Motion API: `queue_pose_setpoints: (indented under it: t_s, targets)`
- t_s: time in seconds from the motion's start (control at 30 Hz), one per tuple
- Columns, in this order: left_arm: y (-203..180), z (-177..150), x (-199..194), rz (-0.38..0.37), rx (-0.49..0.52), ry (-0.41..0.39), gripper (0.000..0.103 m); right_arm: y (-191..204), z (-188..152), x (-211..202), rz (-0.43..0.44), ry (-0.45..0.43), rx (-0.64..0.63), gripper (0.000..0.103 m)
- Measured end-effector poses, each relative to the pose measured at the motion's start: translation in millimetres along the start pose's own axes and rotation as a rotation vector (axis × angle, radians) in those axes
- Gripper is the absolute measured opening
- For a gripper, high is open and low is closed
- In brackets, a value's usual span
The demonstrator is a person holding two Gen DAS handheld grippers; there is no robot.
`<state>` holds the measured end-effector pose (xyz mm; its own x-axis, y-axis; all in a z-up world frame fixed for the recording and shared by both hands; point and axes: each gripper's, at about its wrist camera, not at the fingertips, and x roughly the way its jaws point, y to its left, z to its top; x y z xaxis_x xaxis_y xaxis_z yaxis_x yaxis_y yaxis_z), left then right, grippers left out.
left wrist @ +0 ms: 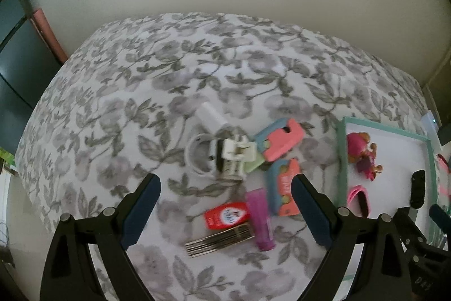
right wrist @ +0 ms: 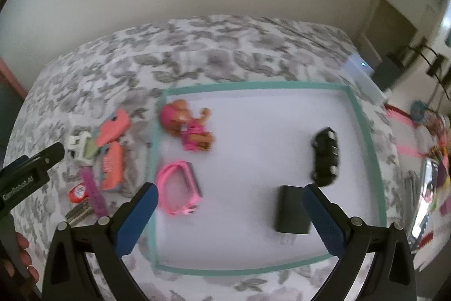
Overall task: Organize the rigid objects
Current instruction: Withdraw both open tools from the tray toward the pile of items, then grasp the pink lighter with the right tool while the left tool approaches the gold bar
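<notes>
A white mat with a teal border [right wrist: 363, 114] lies on the floral bedspread [left wrist: 169, 69]. On it are a pink toy figure [right wrist: 188, 126], a pink watch band [right wrist: 177, 188], a black toy car [right wrist: 325, 157] and a black charger [right wrist: 291, 210]. My right gripper [right wrist: 229, 192] is open and empty above the mat. My left gripper [left wrist: 225, 185] is open and empty above a loose pile: a white clip [left wrist: 236, 154], two coral-and-blue cards [left wrist: 282, 143], a purple tube [left wrist: 260, 219], a red bottle [left wrist: 227, 217] and hair pins [left wrist: 220, 243].
A white cable coil [left wrist: 197, 157] and a white plug [left wrist: 210, 116] lie by the pile. The wall rises behind the bed. Colourful clutter [right wrist: 434, 160] sits off the bed's right edge. The mat's edge [left wrist: 341, 160] shows in the left wrist view.
</notes>
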<state>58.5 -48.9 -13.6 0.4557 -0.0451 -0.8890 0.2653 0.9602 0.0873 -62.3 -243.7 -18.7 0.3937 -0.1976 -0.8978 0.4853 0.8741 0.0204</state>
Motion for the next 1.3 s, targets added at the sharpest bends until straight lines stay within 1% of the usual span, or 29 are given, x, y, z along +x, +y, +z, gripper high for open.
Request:
queue_pose_setpoints:
  t_s: [0.1,0.27,0.4,0.57,0.73,0.83,0.9,0.97,1.03,1.2,1.27,1.3]
  targets:
    - [12.8,-4.8,4.0,0.018,0.001,0.018,0.094,18.7,-1.1,-0.2,0.036,-0.002,-0.035,0.103]
    - [38.2,-12.0,14.0,0.036,-0.046,0.059,0.094,53.4,-6.5,4.5,0.08,0.014,-0.108,0.103]
    - [51.2,-18.7,25.6,0.047,-0.07,0.1,0.094,75.9,-11.7,11.5,0.113,0.037,-0.148,0.103]
    - [58.9,-26.9,43.5,0.019,-0.102,0.17,0.094,100.7,-18.8,22.8,0.114,0.065,-0.199,0.103]
    - [69.7,-28.6,48.5,0.028,-0.156,0.183,0.094,117.2,-25.5,34.3,0.142,0.092,-0.227,0.103]
    - [76.5,-30.9,56.2,0.026,-0.19,0.209,0.094,126.0,-27.6,41.8,0.154,0.1,-0.235,0.102]
    - [78.9,-32.5,62.0,0.021,-0.202,0.231,0.094,131.1,-28.8,47.4,0.161,0.108,-0.24,0.099]
    - [80.5,-33.1,65.3,0.02,-0.207,0.24,0.094,135.5,-30.2,52.9,0.17,0.117,-0.238,0.089]
    - [81.7,-33.2,66.8,0.022,-0.21,0.24,0.094,138.5,-30.8,58.2,0.186,0.128,-0.231,0.086]
    - [85.9,-32.2,68.7,0.024,-0.225,0.235,0.094,147.6,-30.9,65.5,0.216,0.136,-0.223,0.076]
    - [87.6,-31.1,71.7,0.023,-0.224,0.234,0.094,152.2,-30.7,66.8,0.224,0.131,-0.228,0.065]
    - [88.6,-30.5,73.2,0.021,-0.224,0.234,0.094,153.8,-30.7,67.6,0.224,0.13,-0.228,0.062]
